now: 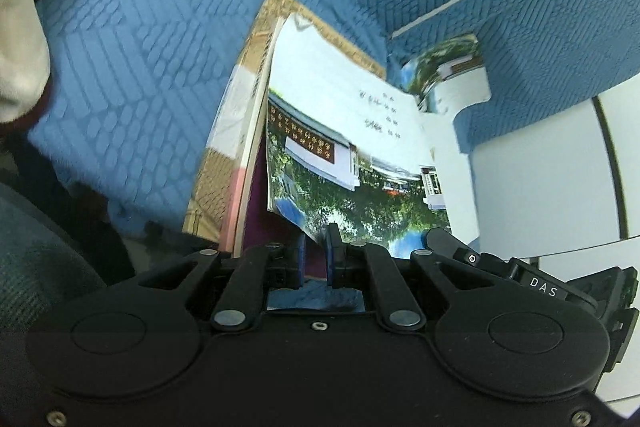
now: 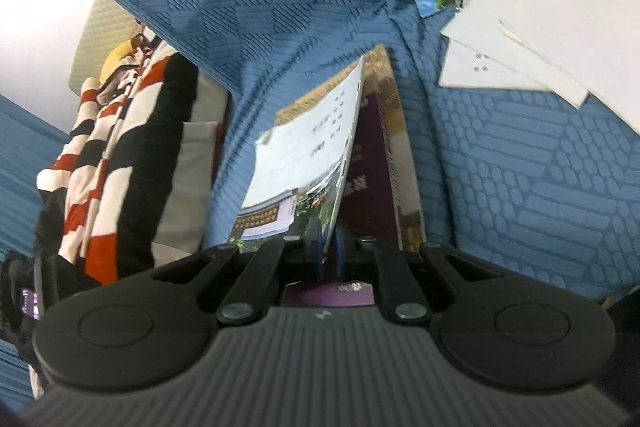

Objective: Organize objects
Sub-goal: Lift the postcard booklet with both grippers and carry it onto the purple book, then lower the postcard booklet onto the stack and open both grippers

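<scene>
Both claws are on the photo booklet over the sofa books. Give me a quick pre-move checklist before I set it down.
1. Left claw shut on the photo booklet edge: ok.
2. Right claw shut on the same booklet: ok.
3. Purple book lies below as landing spot: ok.
4. Booklet flat and aligned with the stack: not ok, it hangs tilted.
5. Loose papers apart from the stack: ok.
6. Striped cloth clear of the books: ok.
</scene>
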A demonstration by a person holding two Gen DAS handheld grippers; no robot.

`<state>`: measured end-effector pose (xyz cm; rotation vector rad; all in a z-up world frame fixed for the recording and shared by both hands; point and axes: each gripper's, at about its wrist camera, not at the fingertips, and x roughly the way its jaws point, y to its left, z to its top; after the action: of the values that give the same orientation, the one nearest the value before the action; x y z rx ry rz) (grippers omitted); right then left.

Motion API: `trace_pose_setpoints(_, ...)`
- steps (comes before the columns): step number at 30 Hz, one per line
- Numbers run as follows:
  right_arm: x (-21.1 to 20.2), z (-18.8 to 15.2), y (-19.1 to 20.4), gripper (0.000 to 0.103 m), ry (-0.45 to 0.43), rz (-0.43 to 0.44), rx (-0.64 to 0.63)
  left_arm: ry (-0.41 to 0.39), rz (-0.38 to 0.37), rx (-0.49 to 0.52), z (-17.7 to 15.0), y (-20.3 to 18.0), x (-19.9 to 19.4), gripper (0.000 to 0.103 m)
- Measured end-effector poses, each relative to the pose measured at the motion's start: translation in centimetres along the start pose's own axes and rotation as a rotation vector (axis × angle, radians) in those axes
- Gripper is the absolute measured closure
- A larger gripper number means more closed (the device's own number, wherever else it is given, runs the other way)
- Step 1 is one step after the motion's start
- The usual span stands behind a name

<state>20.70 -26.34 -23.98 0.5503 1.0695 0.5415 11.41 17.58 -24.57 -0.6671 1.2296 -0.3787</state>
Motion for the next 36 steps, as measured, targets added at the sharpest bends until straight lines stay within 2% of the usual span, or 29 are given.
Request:
trace_pose_setpoints(16, 1.4, -1.1, -1.5, 0.093, 0.043, -0.061, -0.002, 0.032, 0.043, -0.001, -0.3, -0.3, 0.7, 0.091)
trace_pose_setpoints(18, 1.4, -1.2, -1.5, 0.091, 0.046, -0.066, -0.006, 0.034, 0.047, 0.000, -0.3, -0.5, 0.8, 0.088)
trace_pose_setpoints(21, 1.1, -1.2, -1.0, 0.091, 0.041, -0.068, -0.038, 0.032, 0.044, 0.009, -0.5, -0.8, 0.5, 0.075)
trace_pose_setpoints(23, 0.8, -1.1, -0.6, 0.091, 0.040, -0.068, -0.064, 0.029, 0.055, 0.026, -0.7, -1.3, 0.2, 0.061)
trace_pose_setpoints(24, 0.7, -1.1, -0.3, 0.090, 0.040, -0.070, -0.078, 0.026, 0.060, 0.035, -0.8, -1.5, 0.1, 0.058)
trace_pose_setpoints(25, 0.5, -1.1, 0.0, 0.087, 0.040, -0.074, -0.092, 0.021, 0.067, 0.045, -0.9, -1.8, -0.2, 0.054)
trace_pose_setpoints(26, 0.3, -1.0, 0.2, 0.079, 0.038, -0.081, -0.108, 0.016, 0.071, 0.055, -1.1, -2.1, -0.5, 0.047)
trace_pose_setpoints(29, -0.7, -0.8, 1.0, 0.048, 0.016, -0.108, -0.155, -0.002, 0.086, 0.088, -1.5, -3.1, -1.4, 0.031)
trace_pose_setpoints(30, -1.2, -0.8, 1.2, 0.042, 0.000, -0.112, -0.169, -0.012, 0.091, 0.102, -1.7, -3.5, -1.8, 0.029)
trace_pose_setpoints(36, -5.1, -0.7, 3.4, 0.041, -0.099, -0.133, -0.246, -0.074, 0.104, 0.175, -2.2, -5.7, -4.2, 0.024)
